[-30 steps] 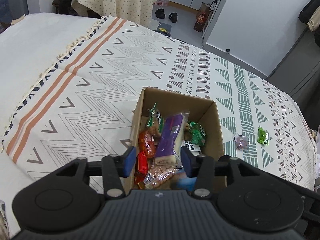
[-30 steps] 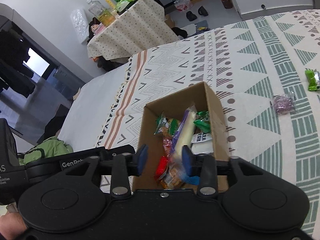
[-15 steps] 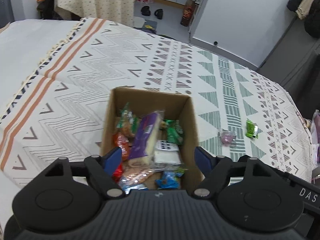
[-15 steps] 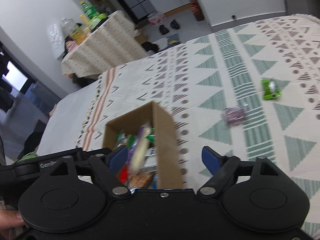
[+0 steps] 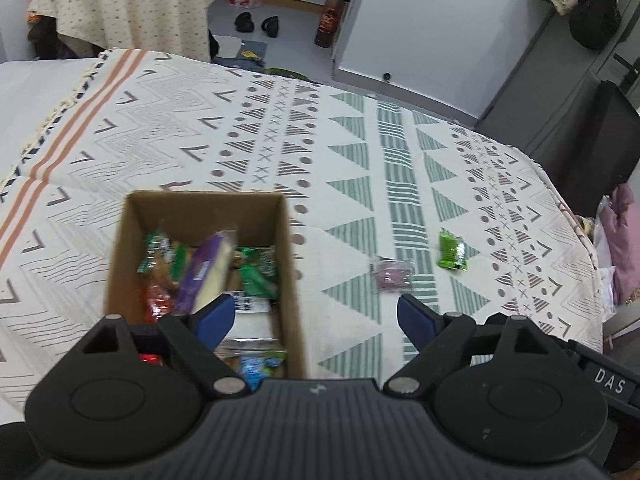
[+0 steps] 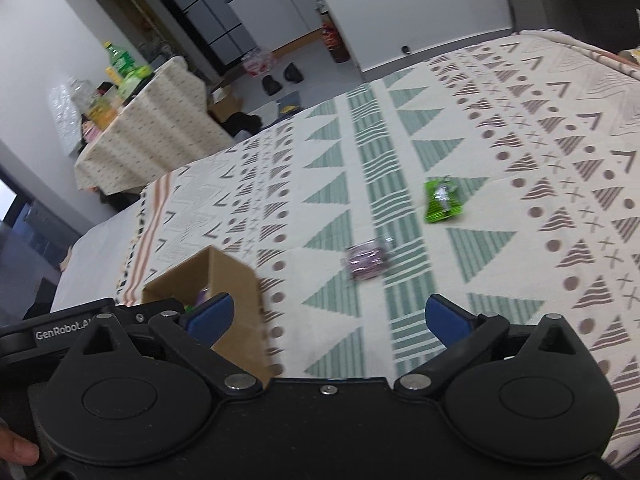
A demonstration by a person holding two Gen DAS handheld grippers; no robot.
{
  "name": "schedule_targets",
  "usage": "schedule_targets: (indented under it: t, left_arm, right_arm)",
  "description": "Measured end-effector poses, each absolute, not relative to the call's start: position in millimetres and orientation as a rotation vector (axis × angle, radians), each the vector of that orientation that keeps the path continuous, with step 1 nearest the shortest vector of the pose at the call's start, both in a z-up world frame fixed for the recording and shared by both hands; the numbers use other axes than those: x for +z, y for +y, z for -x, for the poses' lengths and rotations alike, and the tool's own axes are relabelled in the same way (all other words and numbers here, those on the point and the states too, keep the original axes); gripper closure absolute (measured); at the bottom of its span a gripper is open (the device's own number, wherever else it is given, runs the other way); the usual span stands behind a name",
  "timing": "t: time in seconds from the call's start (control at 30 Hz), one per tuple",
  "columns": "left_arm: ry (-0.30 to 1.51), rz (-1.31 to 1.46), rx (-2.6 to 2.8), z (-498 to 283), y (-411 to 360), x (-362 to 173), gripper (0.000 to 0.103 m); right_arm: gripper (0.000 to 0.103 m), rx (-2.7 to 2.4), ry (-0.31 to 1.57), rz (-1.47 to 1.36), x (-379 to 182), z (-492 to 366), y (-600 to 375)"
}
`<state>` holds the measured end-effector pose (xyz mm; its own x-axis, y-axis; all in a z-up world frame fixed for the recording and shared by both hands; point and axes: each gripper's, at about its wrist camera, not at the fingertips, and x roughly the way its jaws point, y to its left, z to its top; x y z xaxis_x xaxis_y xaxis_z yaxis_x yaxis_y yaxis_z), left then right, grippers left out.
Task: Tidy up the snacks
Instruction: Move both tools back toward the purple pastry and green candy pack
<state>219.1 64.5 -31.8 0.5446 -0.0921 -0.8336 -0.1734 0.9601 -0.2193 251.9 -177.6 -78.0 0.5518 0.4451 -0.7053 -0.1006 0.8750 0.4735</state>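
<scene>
A brown cardboard box (image 5: 288, 248) (image 6: 236, 280) holding several wrapped snacks stands on the patterned cloth. A purple-and-white pack (image 5: 204, 268) lies across the top of the pile. Two snacks lie loose on the cloth to the box's right: a small purple packet (image 5: 390, 274) (image 6: 366, 260) and a bright green packet (image 5: 450, 250) (image 6: 442, 200). My left gripper (image 5: 316, 318) hangs open above the box's right wall, holding nothing. My right gripper (image 6: 330, 318) is open over the cloth, between the box and the purple packet.
The patterned cloth (image 5: 248, 136) covers a wide bed-like surface with bare stretches behind and beside the box. Past its far edge is floor with shoes (image 5: 256, 22), a draped side table (image 5: 132, 4) with bottles, and a white cabinet. A dark chair (image 5: 600, 140) stands at the right.
Both grippers went from nearly shut over the box to wide open and empty. Both views swung right, away from the box, bringing the purple and green packets closer to centre.
</scene>
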Motion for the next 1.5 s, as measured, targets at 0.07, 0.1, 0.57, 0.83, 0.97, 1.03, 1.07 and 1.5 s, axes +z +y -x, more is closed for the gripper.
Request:
schedule_targets:
  t: [0.07, 0.1, 0.57, 0.83, 0.97, 1.03, 1.07, 1.5]
  left_arm:
    - [1.0, 0.284, 0.041, -223.8, 56.8, -32.6, 0.016]
    - [1.0, 0.28, 0.035, -225.7, 53.1, -32.9, 0.016]
    - [1.04, 0.237, -0.018, -268.5, 0.7, -52.4, 0.015]
    - [1.072, 0.252, -0.011, -297.3, -23.1, -66.5, 0.015]
    - [1.083, 0.246, 0.006, -310.8, -32.9, -78.6, 0.015]
    - [1.102, 0.25, 0.033, -318.1, -36.2, -88.5, 0.015]
    - [1.109, 0.26, 0.035, -321.5, -36.8, -92.9, 0.015]
    - [1.147, 0.252, 0.106, -345.7, -51.5, -154.2, 0.023]
  right_arm:
    - [0.0, 0.321, 0.937, -0.415, -80.7, -255.2, -187.0]
    - [0.0, 0.317, 0.938, -0.419, -81.6, -256.3, -190.9]
    - [0.0, 0.279, 0.947, -0.5, -109.4, -288.5, -236.1]
    - [0.0, 0.272, 0.963, -0.528, -129.5, -311.5, -252.9]
    - [0.0, 0.238, 0.967, -0.534, -140.9, -323.9, -261.4]
    - [0.0, 0.228, 0.978, -0.543, -148.1, -331.0, -265.7]
    - [0.0, 0.227, 0.985, -0.551, -151.6, -334.0, -267.4]
    - [0.005, 0.258, 0.988, -0.567, -180.3, -369.7, -271.2]
